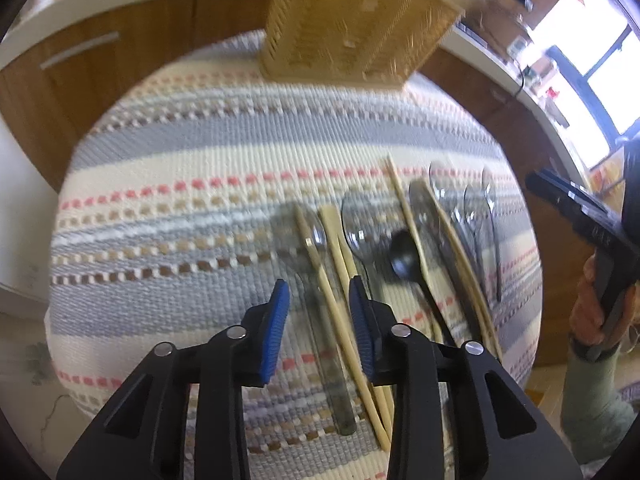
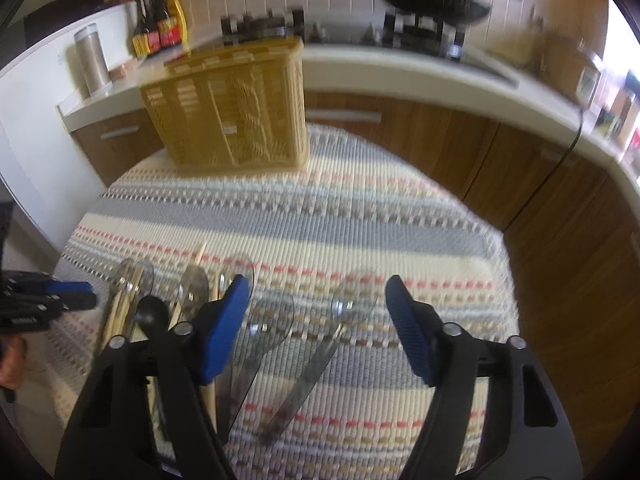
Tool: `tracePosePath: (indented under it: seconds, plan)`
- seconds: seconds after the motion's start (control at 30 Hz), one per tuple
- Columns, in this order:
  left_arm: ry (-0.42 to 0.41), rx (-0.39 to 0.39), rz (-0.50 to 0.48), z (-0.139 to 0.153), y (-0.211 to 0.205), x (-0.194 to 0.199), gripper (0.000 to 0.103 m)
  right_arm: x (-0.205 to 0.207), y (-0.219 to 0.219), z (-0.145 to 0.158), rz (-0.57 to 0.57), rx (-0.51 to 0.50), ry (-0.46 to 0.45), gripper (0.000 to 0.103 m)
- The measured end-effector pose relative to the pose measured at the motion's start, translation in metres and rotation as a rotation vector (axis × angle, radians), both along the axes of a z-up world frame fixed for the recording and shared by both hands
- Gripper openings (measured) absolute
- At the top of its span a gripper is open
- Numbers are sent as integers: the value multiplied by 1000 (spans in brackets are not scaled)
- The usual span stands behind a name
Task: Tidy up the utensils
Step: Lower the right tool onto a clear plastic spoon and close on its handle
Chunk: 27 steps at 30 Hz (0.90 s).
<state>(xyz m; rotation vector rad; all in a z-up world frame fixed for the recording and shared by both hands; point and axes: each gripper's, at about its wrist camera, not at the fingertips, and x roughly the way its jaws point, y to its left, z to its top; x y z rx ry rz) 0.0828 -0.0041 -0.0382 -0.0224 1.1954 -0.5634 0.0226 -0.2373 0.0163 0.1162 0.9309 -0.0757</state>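
A row of utensils lies on a striped woven cloth [image 1: 180,160]: clear plastic spoons [image 1: 298,236], bamboo chopsticks [image 1: 340,304] and a black spoon [image 1: 406,258]. My left gripper [image 1: 318,322] is open just above them, its blue pads either side of a chopstick and a clear spoon's handle. My right gripper [image 2: 320,328] is open wide over two clear spoons [image 2: 352,304], with the black spoon [image 2: 152,316] to its left. A tan slotted utensil basket [image 1: 352,24] stands at the cloth's far edge; it also shows in the right wrist view [image 2: 236,108].
Wooden cabinets [image 2: 500,160] and a white counter [image 2: 400,68] curve behind the table. Bottles [image 2: 160,28], a metal canister [image 2: 92,60] and a stove with a black pan [image 2: 432,0] stand on the counter. The other hand and gripper [image 1: 600,248] show at right.
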Motion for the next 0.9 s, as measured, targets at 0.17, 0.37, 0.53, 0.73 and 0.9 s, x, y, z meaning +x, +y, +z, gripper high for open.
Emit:
tracePosePath:
  seconds: [0.17,0.37,0.53,0.73,0.9]
  plan:
    - [51,68,-7,-17,-16,8,13,14,-22,-15,-14,154,183,47]
    - [70,84,-11,-19,-29,23,9,27,-33,-38,-37,243,348,34]
    - [114,79,-13,-14,-39,37,8,41,-35,-57,-76,250,435,22]
    - [173,68,-31,-17,-33,49,8,44,-22,-63,-83,207,488,13]
    - [178,80,-31,-16,-37,57,6,42,-12,-62,-72,141,488,11]
